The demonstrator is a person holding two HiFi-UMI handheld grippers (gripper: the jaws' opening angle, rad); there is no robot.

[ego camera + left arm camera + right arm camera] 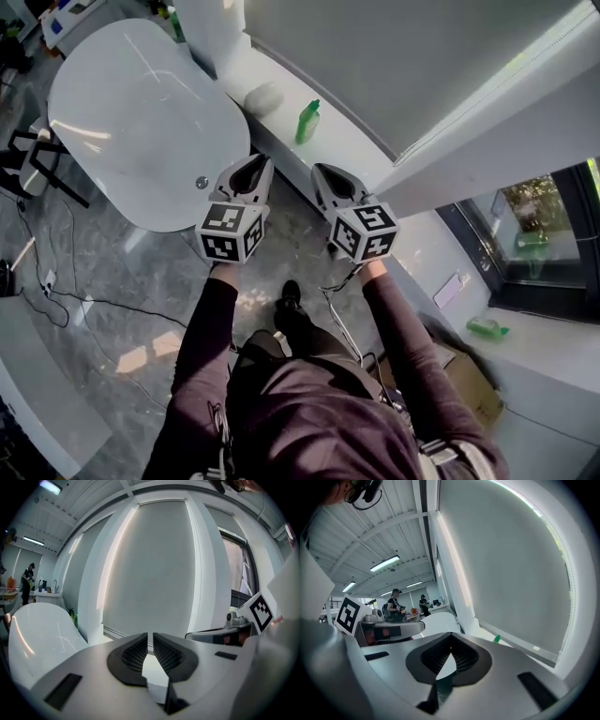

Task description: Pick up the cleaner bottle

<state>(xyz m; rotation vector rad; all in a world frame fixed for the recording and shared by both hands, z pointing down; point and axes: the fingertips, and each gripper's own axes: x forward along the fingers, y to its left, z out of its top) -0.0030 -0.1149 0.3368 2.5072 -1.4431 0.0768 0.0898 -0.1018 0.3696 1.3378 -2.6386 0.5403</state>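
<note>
The person holds both arms forward and down, side by side, in dark sleeves: the left arm [202, 337] and the right arm [405, 347]. Each hand sits behind its gripper's marker cube, barely visible. The left gripper [259, 165] and right gripper [324, 172] point ahead, near each other and roughly parallel, tipped slightly below level. The left gripper's jaws stand a narrow slit apart with nothing between them; the right gripper's jaws meet at their tips, empty
</note>
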